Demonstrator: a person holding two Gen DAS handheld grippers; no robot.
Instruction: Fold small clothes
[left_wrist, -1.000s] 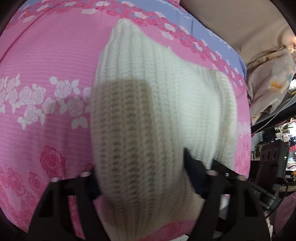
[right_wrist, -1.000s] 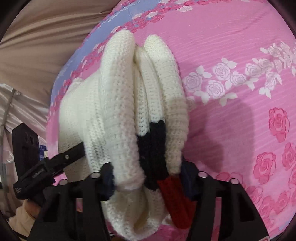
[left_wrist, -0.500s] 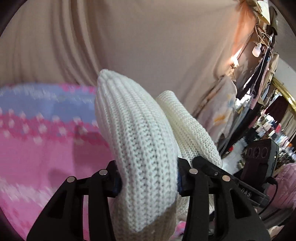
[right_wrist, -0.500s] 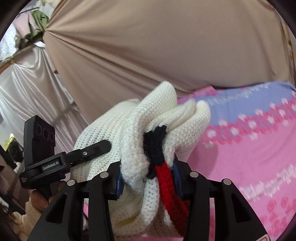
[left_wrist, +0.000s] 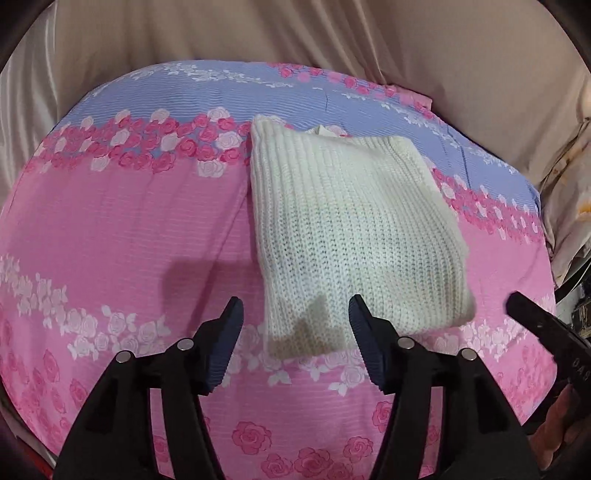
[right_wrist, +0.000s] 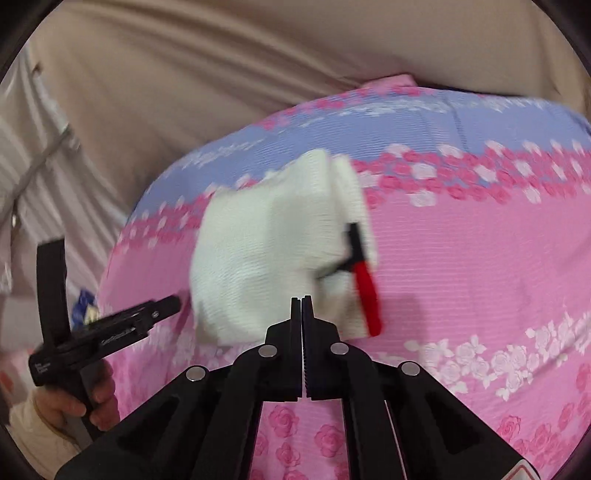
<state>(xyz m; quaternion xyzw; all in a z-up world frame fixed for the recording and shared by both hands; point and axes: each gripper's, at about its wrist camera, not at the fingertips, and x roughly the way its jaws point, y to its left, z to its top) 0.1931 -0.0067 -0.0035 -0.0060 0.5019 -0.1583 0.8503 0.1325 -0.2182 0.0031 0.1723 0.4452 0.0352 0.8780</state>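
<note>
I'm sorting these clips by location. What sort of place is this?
Most likely a bedroom at home: a pink and lilac rose-print bedsheet covers a bed, draped beige fabric hangs behind it, and a folded white knit sweater lies on top.

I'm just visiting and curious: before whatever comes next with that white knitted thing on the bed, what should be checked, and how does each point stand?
1. White knit sweater lies folded on the pink floral bedspread: ok.
2. Left gripper free of the sweater, jaws opening, nothing between them: ok.
3. Right gripper shut, holding nothing: ok.
4. Fold tidy: not ok; the red and black trim sticks out at one side.
5. Other clothes waiting to be folded: cannot tell.
</note>
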